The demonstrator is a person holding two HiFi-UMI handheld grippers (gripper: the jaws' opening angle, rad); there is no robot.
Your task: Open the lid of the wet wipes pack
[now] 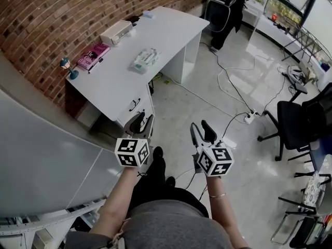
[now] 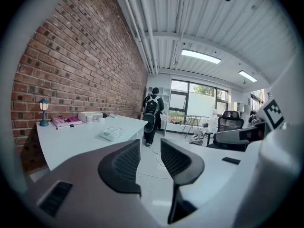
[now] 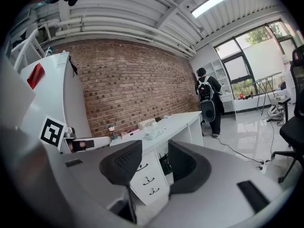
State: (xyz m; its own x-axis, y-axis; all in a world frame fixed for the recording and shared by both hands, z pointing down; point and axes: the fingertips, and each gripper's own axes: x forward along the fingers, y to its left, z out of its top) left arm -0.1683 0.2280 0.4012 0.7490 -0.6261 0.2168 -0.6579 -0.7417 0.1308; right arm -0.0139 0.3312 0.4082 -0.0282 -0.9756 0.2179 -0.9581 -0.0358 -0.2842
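Observation:
The wet wipes pack lies flat on the white desk by the brick wall, well ahead of both grippers; its lid looks shut. It also shows small in the left gripper view, pack, and in the right gripper view, pack. My left gripper hangs over the floor near the desk's drawer corner, jaws apart with nothing between them. My right gripper is beside it over the tiled floor, also open and empty.
On the desk stand a pink book, a small lamp and a white box. A person with a backpack stands beyond the desk. Cables cross the floor; a black office chair is at right.

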